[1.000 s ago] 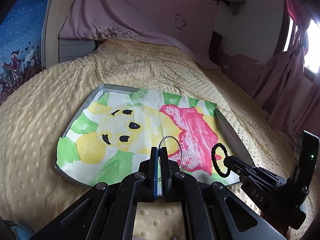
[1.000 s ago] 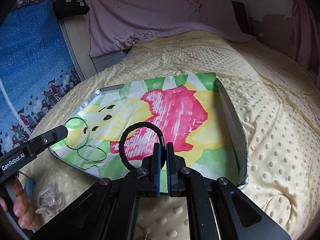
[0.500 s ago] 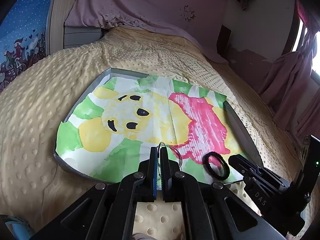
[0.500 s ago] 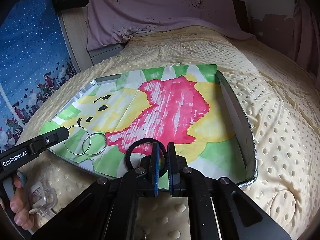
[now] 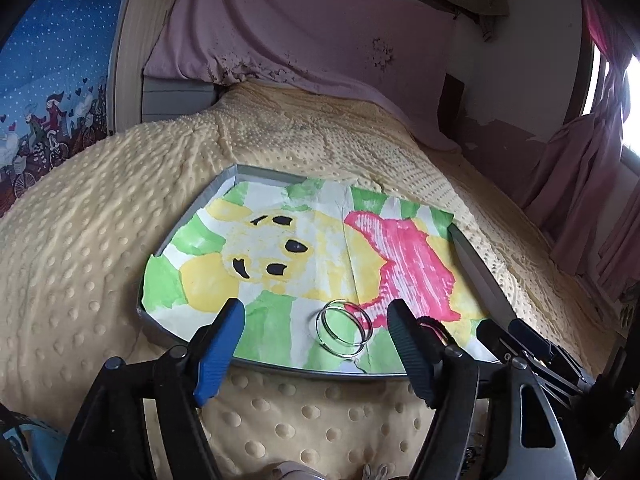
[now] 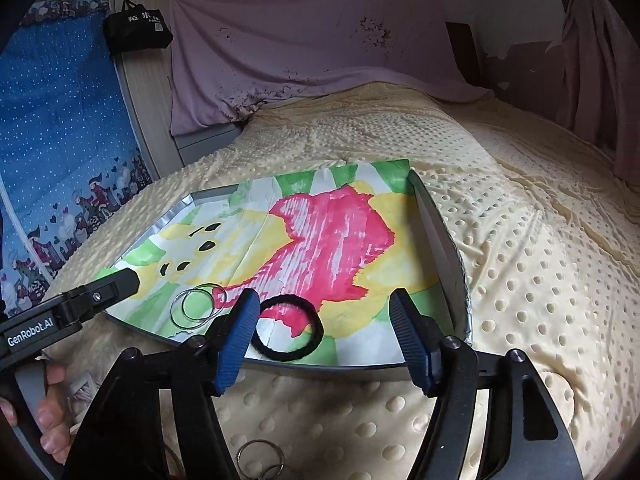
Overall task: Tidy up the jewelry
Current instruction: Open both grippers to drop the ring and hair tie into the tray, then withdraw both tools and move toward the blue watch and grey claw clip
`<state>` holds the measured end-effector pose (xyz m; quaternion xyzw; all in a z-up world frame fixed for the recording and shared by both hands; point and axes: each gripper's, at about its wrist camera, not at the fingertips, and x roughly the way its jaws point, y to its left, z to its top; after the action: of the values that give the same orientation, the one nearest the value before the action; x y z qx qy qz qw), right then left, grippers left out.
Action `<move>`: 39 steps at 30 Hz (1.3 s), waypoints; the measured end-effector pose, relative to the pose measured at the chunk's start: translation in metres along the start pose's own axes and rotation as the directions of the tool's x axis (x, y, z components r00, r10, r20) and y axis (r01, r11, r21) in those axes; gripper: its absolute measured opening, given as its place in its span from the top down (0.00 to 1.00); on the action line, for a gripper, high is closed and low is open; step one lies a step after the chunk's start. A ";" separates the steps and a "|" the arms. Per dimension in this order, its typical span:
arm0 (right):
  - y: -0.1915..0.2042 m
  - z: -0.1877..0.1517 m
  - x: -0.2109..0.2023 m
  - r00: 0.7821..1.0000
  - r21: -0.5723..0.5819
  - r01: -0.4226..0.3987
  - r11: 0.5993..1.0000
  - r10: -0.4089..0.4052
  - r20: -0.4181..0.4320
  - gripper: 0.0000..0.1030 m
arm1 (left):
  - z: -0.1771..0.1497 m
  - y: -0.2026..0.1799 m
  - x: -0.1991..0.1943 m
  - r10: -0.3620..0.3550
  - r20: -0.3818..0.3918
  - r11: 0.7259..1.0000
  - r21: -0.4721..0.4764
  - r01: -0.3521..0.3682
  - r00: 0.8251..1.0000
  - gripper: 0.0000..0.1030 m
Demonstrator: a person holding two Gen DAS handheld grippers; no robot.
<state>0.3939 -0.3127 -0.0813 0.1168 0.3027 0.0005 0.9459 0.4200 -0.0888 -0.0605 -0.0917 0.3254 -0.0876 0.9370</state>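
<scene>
A grey tray lined with a painted paper lies on the yellow dotted blanket. Two silver rings rest overlapping on the paper near the tray's front edge, just beyond my left gripper. Its jaws are opening and stand wide, touching nothing. A black hair band lies flat on the paper beside the silver rings. My right gripper is over the band with its jaws opening, both pads clear of it. In the left wrist view the left gripper's right finger hides most of the band.
A person's hand holds the left gripper's handle at the lower left. More metal rings lie on the blanket below the right gripper. A pink sheet drapes the headboard; pink curtains hang on the right.
Both grippers were shut, the left on the silver rings and the right on the black band. Both lowered them onto the tray and opened wide; rings and band now lie free.
</scene>
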 end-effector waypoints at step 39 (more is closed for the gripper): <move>0.029 -0.061 -0.166 0.965 -0.049 -0.016 0.999 0.029 0.261 0.01 | -0.085 0.049 -0.173 0.174 0.282 0.982 0.024 -0.188 0.943 0.00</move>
<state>0.2252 -0.2832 -0.0285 0.0971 0.1736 0.0030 0.9800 0.2385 -0.0125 -0.0345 -0.0490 0.1948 0.0042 0.9796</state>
